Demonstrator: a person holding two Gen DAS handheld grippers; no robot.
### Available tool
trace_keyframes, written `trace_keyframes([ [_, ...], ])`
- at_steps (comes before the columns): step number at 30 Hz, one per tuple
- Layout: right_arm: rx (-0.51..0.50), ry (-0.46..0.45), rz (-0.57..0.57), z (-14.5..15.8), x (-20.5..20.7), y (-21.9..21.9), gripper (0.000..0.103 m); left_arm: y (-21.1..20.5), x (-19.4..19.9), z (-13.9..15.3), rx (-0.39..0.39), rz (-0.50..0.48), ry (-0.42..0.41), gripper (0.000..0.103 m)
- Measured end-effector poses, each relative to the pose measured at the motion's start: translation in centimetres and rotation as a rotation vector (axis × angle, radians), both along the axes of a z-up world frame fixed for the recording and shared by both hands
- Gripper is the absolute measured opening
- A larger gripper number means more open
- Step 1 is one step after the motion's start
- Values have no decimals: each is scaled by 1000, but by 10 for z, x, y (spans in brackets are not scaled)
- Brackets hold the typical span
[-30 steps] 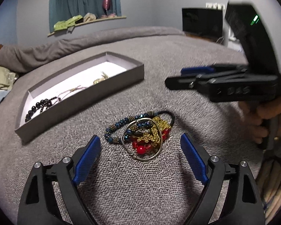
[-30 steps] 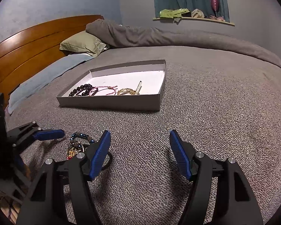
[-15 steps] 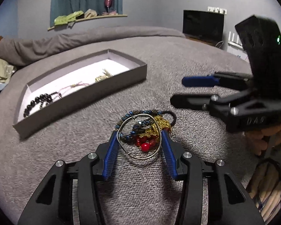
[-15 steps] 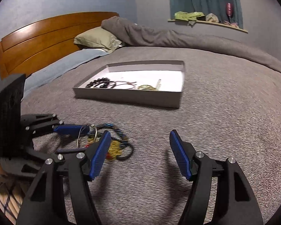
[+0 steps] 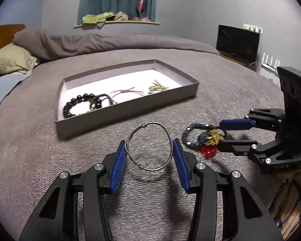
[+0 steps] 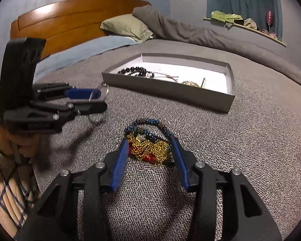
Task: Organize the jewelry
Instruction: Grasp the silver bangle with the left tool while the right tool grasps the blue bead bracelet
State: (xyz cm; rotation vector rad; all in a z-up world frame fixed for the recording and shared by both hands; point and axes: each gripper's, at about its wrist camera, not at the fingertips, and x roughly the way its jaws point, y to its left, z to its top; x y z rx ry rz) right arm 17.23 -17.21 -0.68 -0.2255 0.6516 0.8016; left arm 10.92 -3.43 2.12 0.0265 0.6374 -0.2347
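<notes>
My left gripper [image 5: 149, 142] is shut on a silver wire bangle [image 5: 148, 146], held upright a little above the grey bedspread. The bangle's edge [image 6: 107, 88] shows at the left gripper [image 6: 102, 100] in the right wrist view. To its right lies a tangled pile [image 5: 208, 140] of gold chain, red beads and blue bead bracelets. My right gripper [image 6: 149, 147] is down on this pile [image 6: 150, 146]. Its jaws are closing and the blue pads touch the chain on both sides. A shallow grey tray [image 5: 126, 112] behind holds black bead bracelets, a pink cord bracelet and a gold piece.
The tray [image 6: 170, 94] sits mid-bed. A green pillow [image 6: 126, 26] and wooden headboard [image 6: 70, 22] lie beyond it. A dark screen [image 5: 237, 42] stands off the bed at right. A plaid sleeve [image 6: 6, 190] shows at the left edge.
The left gripper closed on the silver bangle and lifted it off the pile, toward the tray. The right gripper came over the remaining pile and narrowed its jaws around it.
</notes>
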Motion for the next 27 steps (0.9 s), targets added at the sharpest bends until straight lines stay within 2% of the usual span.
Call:
trace_keyframes([
  [4,-39,9,-3,-6,2,7,38,4,-1,0,-4,6,-2,48],
  [6,-43,10,-1,-7,2,8,25,5,-1,1,-4,5,-7,48],
  [8,-35,8,5,-5,2,8,19,6,-2,3,-8,5,-14,48],
  [11,-20,1,10,-2,1,7,17,9,-3,5,-12,10,-23,48],
  [13,1,-6,14,2,0,5,4,11,-3,6,-14,16,-29,48],
  [14,10,-7,14,4,1,4,0,11,-2,7,-15,20,-32,48],
  [27,137,-22,-20,30,12,-16,0,19,3,9,-26,41,-39,48],
])
